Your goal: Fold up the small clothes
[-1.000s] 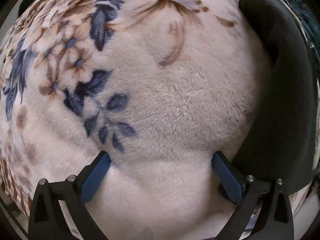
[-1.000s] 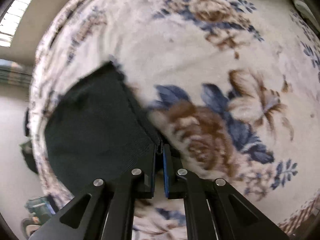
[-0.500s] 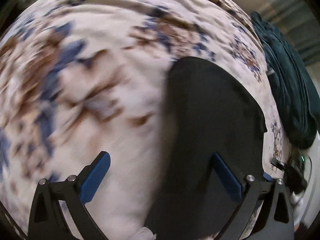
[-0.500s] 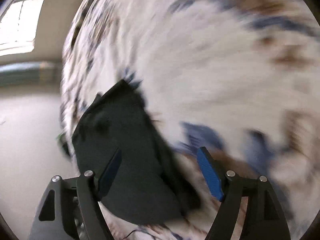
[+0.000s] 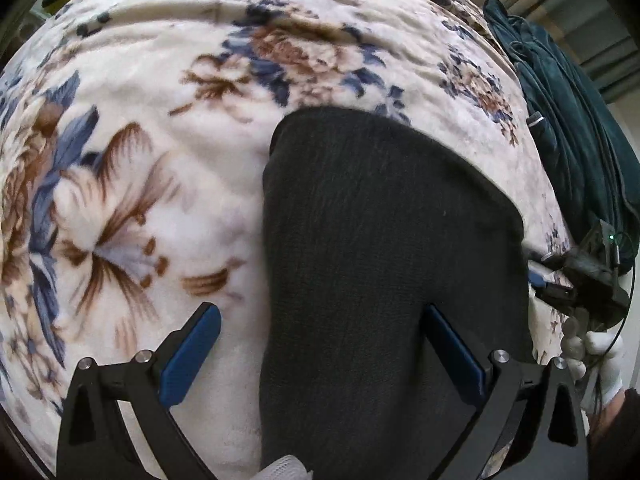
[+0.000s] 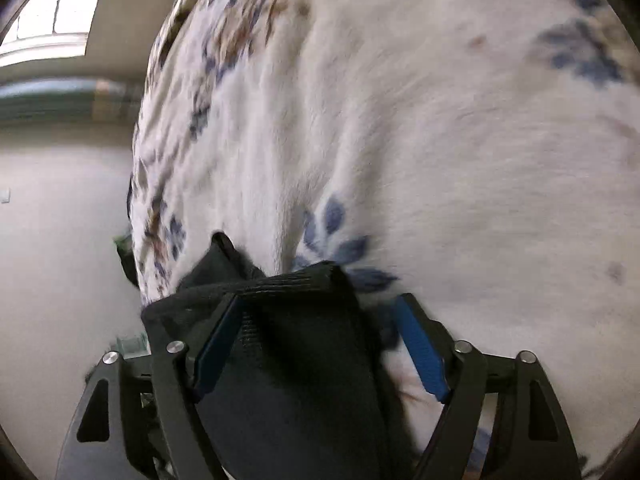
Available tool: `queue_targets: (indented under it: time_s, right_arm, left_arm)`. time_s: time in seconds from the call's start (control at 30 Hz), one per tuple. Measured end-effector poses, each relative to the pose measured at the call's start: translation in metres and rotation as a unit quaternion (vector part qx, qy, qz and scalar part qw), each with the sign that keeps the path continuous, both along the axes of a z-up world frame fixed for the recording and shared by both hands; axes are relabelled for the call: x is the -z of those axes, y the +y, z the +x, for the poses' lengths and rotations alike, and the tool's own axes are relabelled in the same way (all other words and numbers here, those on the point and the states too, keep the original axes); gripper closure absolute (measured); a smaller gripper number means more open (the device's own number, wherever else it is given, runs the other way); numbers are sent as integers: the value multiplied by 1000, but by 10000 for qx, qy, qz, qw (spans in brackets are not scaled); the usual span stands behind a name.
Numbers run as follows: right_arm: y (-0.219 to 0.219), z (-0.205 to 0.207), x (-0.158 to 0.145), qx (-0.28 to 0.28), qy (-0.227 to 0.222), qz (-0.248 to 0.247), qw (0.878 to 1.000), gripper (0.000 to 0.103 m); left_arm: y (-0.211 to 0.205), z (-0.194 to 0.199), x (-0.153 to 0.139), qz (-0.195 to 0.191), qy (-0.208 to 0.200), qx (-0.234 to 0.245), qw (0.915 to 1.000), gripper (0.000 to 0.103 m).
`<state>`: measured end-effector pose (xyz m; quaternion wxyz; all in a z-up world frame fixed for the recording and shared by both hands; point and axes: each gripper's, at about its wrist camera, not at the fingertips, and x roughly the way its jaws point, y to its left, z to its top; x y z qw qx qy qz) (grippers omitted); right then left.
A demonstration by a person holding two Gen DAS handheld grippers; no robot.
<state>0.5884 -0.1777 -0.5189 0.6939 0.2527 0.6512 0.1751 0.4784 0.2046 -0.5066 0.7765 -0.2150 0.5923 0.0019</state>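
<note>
Left gripper (image 5: 318, 354) nearest, jaws spread wide, nothing pinched; hovering over the near end of the cloth (image 5: 384, 260), right pad (image 5: 452, 356) above the dark fabric, left pad (image 5: 192, 352) above bare blanket (image 5: 160, 200). Probably parked there to line up a grab on the cloth's left edge, which runs between the two pads.

Cloth: dark knit, flat on the floral blanket, rounded far end, looks already doubled over once (layers hard to count). Sits toward the blanket's right side, close to the edge.

Right gripper (image 6: 320, 344) at the cloth's right edge, seen small in the left view (image 5: 560, 280) with a white-gloved hand (image 5: 600, 356) behind it. In its own view, jaws apart but closing, ribbed hem (image 6: 288, 284) bunched between the pads; left pad (image 6: 216, 344) against or just beside the fabric, right pad (image 6: 420, 348) clear of it. Not gripping yet. Likely aiming at the hem because the thick ribbing gives a firm hold for the next fold (frame a bit blurred, so contact uncertain).

Farther off: teal bedding (image 5: 568, 120) piled past the blanket's right edge, curtain (image 5: 580, 8) behind it. Window (image 6: 48, 8) and plain wall beyond, in the right view.
</note>
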Motion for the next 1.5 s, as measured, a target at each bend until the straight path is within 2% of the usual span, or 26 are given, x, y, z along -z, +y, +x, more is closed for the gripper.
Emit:
queue_targets:
  time_s: [0.03, 0.23, 0.37, 0.53, 0.57, 0.63, 0.7, 0.73, 0.8, 0.87, 1.0, 1.03, 1.07, 1.17, 1.2, 1.27, 1.3, 1.33, 1.37, 1.43, 1.47, 1.5]
  right_arm:
    - [4, 1, 0, -32, -4, -60, 10000, 90]
    - [-2, 0, -38, 584, -771, -34, 9953, 92]
    - [9, 11, -58, 446, -1057, -238, 9931, 93]
    - [18, 26, -56, 333, -1145, -656, 9907, 93]
    - [21, 30, -49, 284, -1064, -708, 9914, 93]
    - [25, 39, -25, 125, -550, -653, 9963, 93]
    - [13, 43, -13, 140, -82, -258, 9995, 86]
    - [5, 42, -15, 146, 2, -160, 9998, 80]
    - [-11, 36, -20, 19, 30, 63, 10000, 50]
    - [-22, 24, -16, -200, 257, 182, 9993, 31]
    - [-16, -4, 15, -801, 953, 332, 9917, 31]
    - [-12, -10, 20, -882, 1021, 461, 9898, 31]
    - [-5, -18, 26, -931, 1103, 788, 9864, 29]
    - [11, -27, 38, -952, 1194, 1300, 9797, 26]
    - [15, -28, 40, -941, 1152, 1353, 9796, 20]
    - [19, -29, 42, -861, 1090, 1502, 9788, 19]
    - [21, -30, 41, -878, 1074, 1548, 9782, 19]
    - [23, -32, 39, -923, 1042, 1600, 9773, 20]
    - [27, -35, 36, -1014, 991, 1599, 9769, 23]
    - [37, -41, 35, -1163, 1022, 1539, 9759, 41]
    - [44, -46, 37, -1256, 1050, 1271, 9783, 56]
    - [48, -49, 37, -1302, 1030, 1189, 9789, 65]
  left_arm:
    - [0, 2, -2, 48, -33, 11, 10000, 0]
    - [0, 10, -8, 201, -120, 40, 9997, 0]
    - [4, 13, -7, 178, -115, -58, 9998, 0]
    - [10, 15, 0, 77, -3, -215, 9997, 0]
    - [10, 15, 2, 62, 23, -225, 9997, 0]
    - [11, 13, 3, 30, 50, -232, 9997, 0]
    - [12, 10, 2, 47, 58, -213, 9997, 0]
    - [11, 6, 1, 48, 76, -197, 9998, 0]
    - [11, 0, 3, -21, 109, -172, 9998, 0]
    - [10, -8, 7, -151, 165, -166, 9996, 0]
    - [11, -18, 21, -528, 261, -315, 9978, 0]
    - [12, -19, 22, -623, 232, -385, 9970, 0]
    - [13, -19, 23, -700, 202, -415, 9965, 0]
    - [12, -16, 26, -933, 146, -371, 9948, 0]
    - [10, -15, 27, -974, 121, -311, 9947, 0]
    - [6, -13, 25, -996, -10, -201, 9948, 1]
    - [3, -13, 22, -1062, -115, -124, 9942, 17]
    - [1, -12, 20, -1142, -195, -47, 9933, 52]
    - [-4, -10, 17, -1267, -216, 47, 9917, 61]
    - [-9, -9, 10, -1132, -372, 149, 9928, 73]
    - [-12, -9, 5, -1080, -444, 245, 9929, 76]
    - [-11, -9, 3, -1068, -455, 264, 9929, 78]
